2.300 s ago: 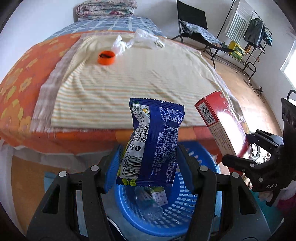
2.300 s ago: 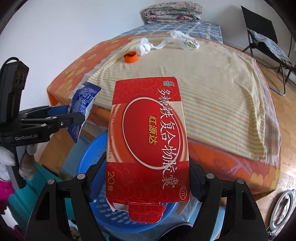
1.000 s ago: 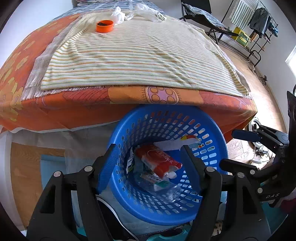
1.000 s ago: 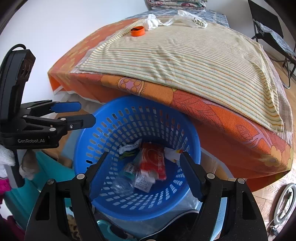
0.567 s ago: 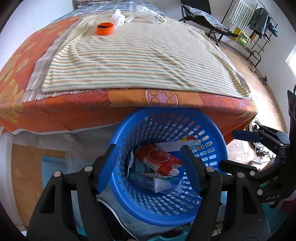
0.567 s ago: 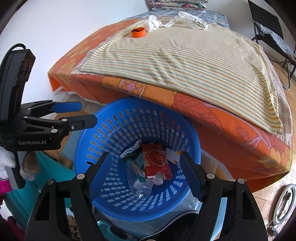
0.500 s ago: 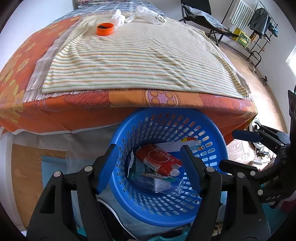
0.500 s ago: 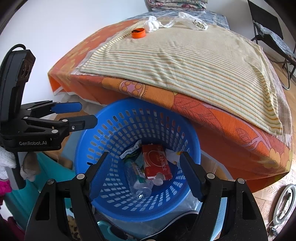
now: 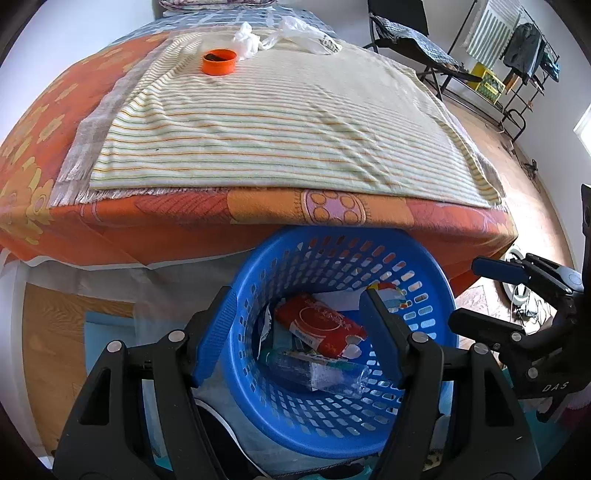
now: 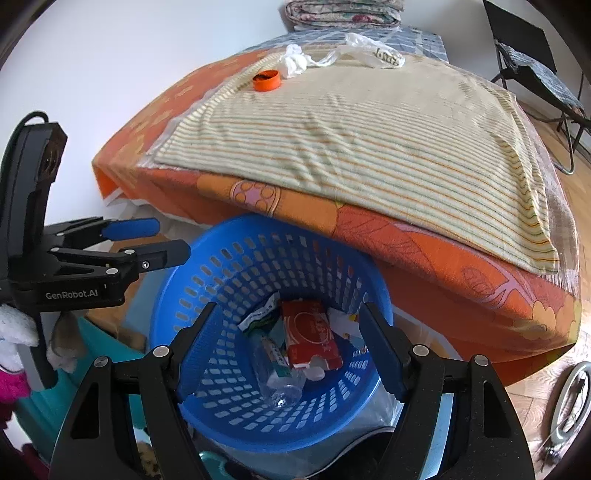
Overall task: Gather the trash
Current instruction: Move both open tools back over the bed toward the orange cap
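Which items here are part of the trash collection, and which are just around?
Job: basket; red box and bottle inside it; orange cap, tissue and plastic bag on the bed.
Just around: striped blanket, folding chair, clothes rack.

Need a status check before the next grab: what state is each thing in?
left gripper: open, empty
right gripper: open, empty
blue basket: upright, partly filled
red box: lying in basket
clear bottle: lying in basket
orange cap: on bed, open side up
plastic bag: crumpled on bed
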Action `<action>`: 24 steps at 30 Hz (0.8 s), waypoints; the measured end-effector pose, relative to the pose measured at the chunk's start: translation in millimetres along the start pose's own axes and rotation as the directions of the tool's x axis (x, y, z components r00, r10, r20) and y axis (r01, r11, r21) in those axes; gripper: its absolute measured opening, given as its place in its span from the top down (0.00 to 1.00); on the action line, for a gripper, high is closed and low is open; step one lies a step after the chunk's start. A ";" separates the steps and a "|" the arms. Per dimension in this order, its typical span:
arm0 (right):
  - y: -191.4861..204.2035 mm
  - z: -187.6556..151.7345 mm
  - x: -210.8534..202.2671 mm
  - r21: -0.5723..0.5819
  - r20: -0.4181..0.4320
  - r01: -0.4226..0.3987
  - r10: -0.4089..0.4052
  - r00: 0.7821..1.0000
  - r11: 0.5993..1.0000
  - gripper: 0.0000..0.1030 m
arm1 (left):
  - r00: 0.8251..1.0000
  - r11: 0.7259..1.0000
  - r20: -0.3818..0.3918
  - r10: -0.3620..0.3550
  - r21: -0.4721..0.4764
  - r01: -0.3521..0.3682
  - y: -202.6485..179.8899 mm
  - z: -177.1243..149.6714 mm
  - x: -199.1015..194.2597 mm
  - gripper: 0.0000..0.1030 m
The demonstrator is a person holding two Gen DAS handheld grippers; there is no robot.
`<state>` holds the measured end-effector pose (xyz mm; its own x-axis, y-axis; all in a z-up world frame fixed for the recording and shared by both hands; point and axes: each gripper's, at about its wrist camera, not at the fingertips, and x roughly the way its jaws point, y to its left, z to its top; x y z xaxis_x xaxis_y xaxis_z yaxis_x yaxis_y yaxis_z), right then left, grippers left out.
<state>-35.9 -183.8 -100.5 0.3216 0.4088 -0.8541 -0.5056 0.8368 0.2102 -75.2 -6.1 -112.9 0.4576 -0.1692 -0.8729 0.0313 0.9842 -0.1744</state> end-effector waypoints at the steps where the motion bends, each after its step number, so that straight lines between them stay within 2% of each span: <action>1: -0.8 1.0 -0.9 0.008 0.006 -0.003 0.003 1.000 1.000 0.26 | 1.000 1.000 0.001 -0.003 -0.004 0.003 0.5 1.1 -0.3 0.31; 11: -5.4 16.9 -6.2 0.065 0.057 -0.029 0.025 0.998 0.997 0.26 | 0.999 1.000 0.030 -0.020 -0.005 0.020 -0.6 25.5 -10.0 0.31; 16: -7.6 31.2 -11.8 0.090 0.093 -0.048 0.040 0.995 0.995 0.26 | 0.998 1.000 0.060 -0.019 -0.020 0.021 4.8 48.8 -19.2 0.31; 24: -7.1 59.1 -22.5 0.109 0.146 -0.079 0.063 0.987 0.991 0.26 | 0.995 0.999 0.102 0.021 -0.033 -0.018 25.6 103.1 -30.7 0.31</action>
<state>7.7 -177.4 -54.6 0.4025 0.5094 -0.7606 -0.4391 0.8365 0.3278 3.1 29.7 -43.6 0.5466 -0.1418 -0.8253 -0.0067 0.9848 -0.1736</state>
